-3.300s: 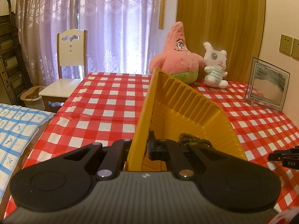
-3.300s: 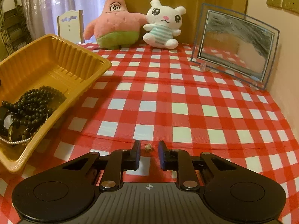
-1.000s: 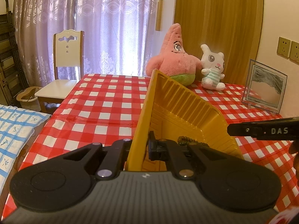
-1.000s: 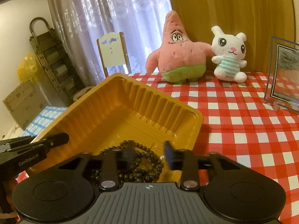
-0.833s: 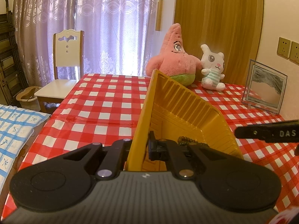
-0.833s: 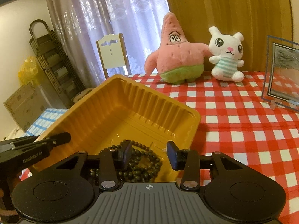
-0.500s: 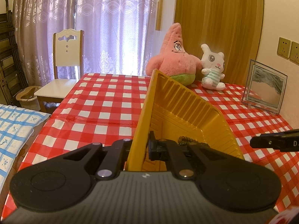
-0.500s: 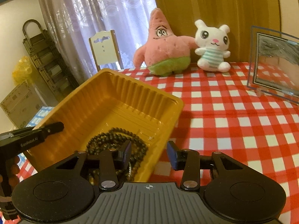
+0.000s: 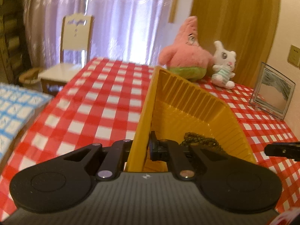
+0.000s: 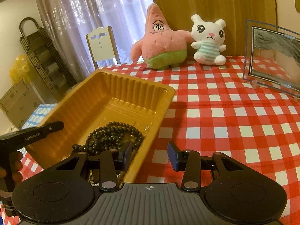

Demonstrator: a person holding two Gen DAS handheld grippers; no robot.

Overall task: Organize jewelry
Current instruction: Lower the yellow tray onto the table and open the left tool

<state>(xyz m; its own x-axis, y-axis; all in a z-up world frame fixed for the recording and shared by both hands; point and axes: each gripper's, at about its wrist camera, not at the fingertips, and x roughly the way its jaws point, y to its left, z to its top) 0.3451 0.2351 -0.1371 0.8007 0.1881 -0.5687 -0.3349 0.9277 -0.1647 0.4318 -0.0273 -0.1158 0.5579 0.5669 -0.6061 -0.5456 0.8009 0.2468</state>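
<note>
L gripper (image 9: 139, 148) is clamping thin, flexy yellow tray (image 10: 120, 93) by its rim; R gripper (image 10: 149, 154) is hovering released; beads (image 10: 112, 136) are sliding loose.

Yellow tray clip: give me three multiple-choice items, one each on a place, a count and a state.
1. Where do the dark beads lie?
A. in the yellow tray
B. on the tablecloth
C. on the chair

2. How many plush toys stand at the table's far edge?
A. one
B. two
C. three

3. How is the left gripper?
A. open over the cloth
B. shut on the tray's wall
C. out of sight

Key: A, the dark beads sit inside the yellow tray; B, a pink star plush and a white bunny plush; B, the left gripper fingers clamp the tray's wall.
</note>
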